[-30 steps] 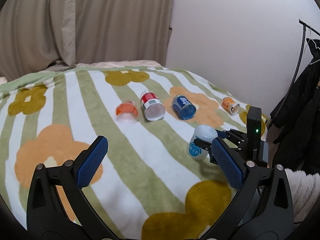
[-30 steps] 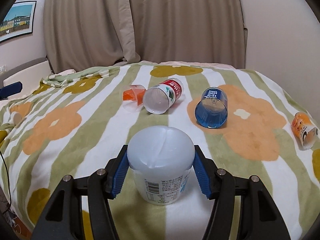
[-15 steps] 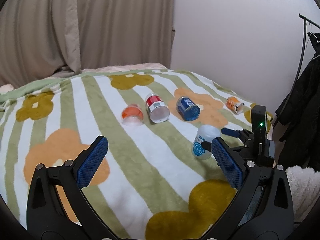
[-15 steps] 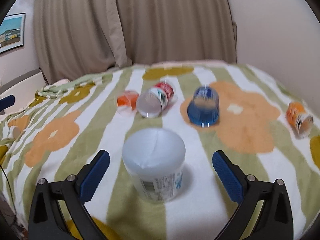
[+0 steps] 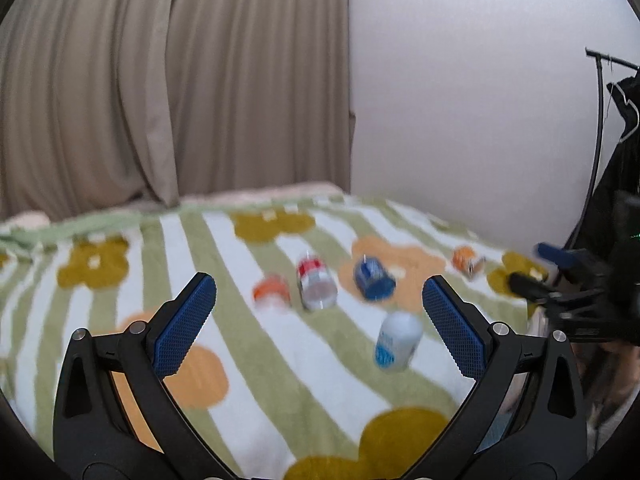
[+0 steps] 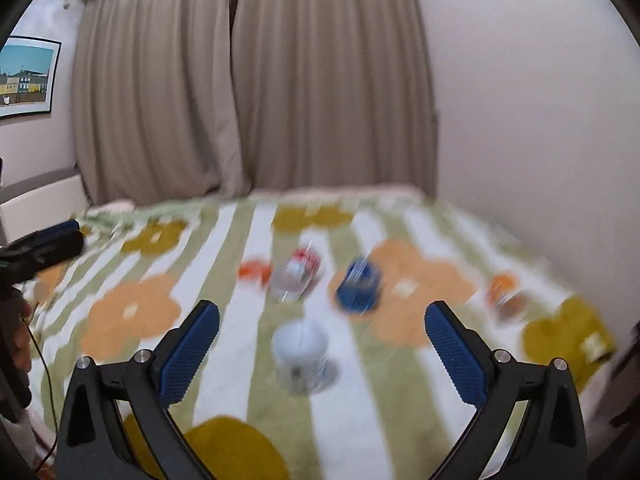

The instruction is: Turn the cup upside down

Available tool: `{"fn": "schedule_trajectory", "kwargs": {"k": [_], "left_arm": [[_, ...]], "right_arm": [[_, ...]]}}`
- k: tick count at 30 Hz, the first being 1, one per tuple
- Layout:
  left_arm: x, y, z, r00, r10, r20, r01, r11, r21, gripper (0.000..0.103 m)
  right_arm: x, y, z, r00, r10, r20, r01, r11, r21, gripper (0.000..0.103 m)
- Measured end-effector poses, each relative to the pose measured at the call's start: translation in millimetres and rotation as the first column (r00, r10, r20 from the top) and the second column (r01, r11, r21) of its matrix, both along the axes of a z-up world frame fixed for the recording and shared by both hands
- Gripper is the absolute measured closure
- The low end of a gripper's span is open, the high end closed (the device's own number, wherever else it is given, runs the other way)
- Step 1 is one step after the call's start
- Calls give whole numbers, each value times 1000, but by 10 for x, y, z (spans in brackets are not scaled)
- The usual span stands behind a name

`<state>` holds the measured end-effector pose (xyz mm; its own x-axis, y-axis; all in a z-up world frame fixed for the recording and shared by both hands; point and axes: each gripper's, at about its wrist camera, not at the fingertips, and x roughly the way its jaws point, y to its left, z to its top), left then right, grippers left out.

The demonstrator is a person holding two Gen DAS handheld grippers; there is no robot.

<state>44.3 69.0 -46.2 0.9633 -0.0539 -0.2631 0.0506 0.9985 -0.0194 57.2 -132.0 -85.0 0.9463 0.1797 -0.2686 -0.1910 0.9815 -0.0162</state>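
A white cup with a blue label [image 6: 301,354] stands upside down on the striped flower blanket [image 6: 224,364]; it also shows in the left wrist view [image 5: 398,339]. My right gripper [image 6: 322,342] is open and empty, pulled back from the cup; it shows at the right edge of the left wrist view [image 5: 538,268]. My left gripper [image 5: 320,316] is open and empty, well back from the cups. Both views are blurred.
An orange cup [image 6: 254,271], a red-and-white cup [image 6: 298,276] and a blue cup [image 6: 358,290] lie on their sides further back. A small orange cup [image 6: 506,294] lies at the right. Curtains and a wall stand behind; a clothes rack [image 5: 600,128] is at the right.
My right gripper opened, let go of the white cup and drew back and up. The cup stays standing upside down. My left gripper also drew back and up.
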Motion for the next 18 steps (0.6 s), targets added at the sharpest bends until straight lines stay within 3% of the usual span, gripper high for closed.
{"fn": "schedule_trajectory", "kwargs": {"k": [3, 8, 12, 18], "left_arm": [[-44, -130, 328, 996, 21, 82, -23, 999, 25, 0], [-186, -351, 566, 982, 68, 176, -78, 996, 47, 0], [-218, -431, 443, 988, 63, 140, -65, 998, 11, 0], [-189, -528, 348, 994, 33, 103, -35, 999, 26, 0]], "right_arm": [[-257, -99, 374, 994, -82, 75, 82, 997, 1, 0], [-498, -300, 662, 984, -163, 73, 159, 986, 55, 0], [-711, -374, 593, 967, -235, 94, 229, 971, 71, 0], [-745, -378, 553, 950, -300, 89, 298, 954, 36, 0]]}}
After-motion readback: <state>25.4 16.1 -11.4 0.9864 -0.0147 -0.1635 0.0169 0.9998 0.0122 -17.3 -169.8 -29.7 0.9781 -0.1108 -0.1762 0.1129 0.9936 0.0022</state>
